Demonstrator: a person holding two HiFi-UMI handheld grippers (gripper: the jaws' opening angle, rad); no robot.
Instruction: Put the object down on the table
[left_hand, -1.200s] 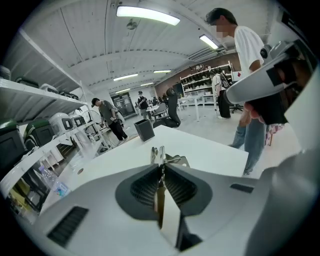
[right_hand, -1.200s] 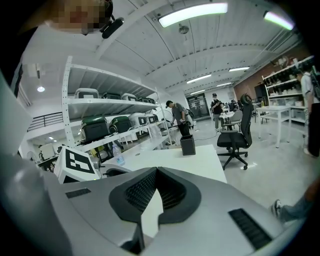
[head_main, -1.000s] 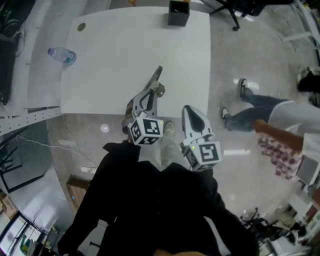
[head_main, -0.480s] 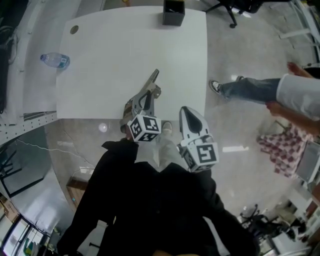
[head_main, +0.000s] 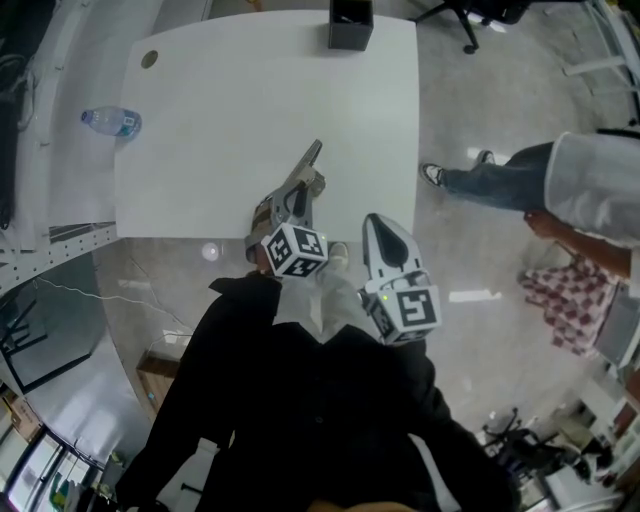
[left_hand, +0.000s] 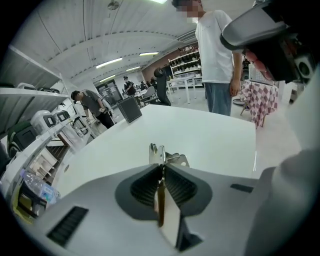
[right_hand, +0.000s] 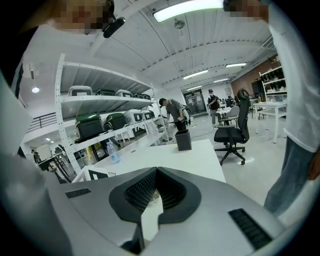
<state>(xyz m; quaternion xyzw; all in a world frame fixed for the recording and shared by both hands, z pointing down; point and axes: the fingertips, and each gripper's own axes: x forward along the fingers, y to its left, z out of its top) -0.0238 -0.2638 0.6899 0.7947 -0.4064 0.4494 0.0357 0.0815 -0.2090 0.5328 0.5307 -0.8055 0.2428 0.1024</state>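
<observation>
A thin silver-grey metal object (left_hand: 161, 154) stands clamped edge-on between the two jaws of the left gripper (left_hand: 161, 166). The jaws are nearly together. Their dark ribbed pads (left_hand: 144, 188) press on both flat sides of the object, and its upper end juts out just past the jaw tips.

In the head view, the object (head_main: 311, 162) reaches forward from the left gripper (head_main: 299, 192) as a narrow grey strip. It is above the white table (head_main: 220, 90), near the table's front edge and right of its middle. No view shows whether its far end touches the tabletop.

The left gripper points away from the person and steeply downward toward the table. It is held out in front of the person's black-clothed body (head_main: 300, 420).

The right gripper (head_main: 379, 220) is just to the right of the left one, with a clear gap between them. It is angled down less steeply, and its tip is at the table's front edge. In the right gripper view, the right gripper (right_hand: 156, 170) has its jaw tips closed together with nothing between them.

A small black box (head_main: 350, 24) stands at the table's far edge. A clear plastic water bottle (head_main: 111, 122) lies on the neighbouring surface to the left. A person in a white top and blue jeans (head_main: 560, 185) is on the floor to the right, well apart from the table.
</observation>
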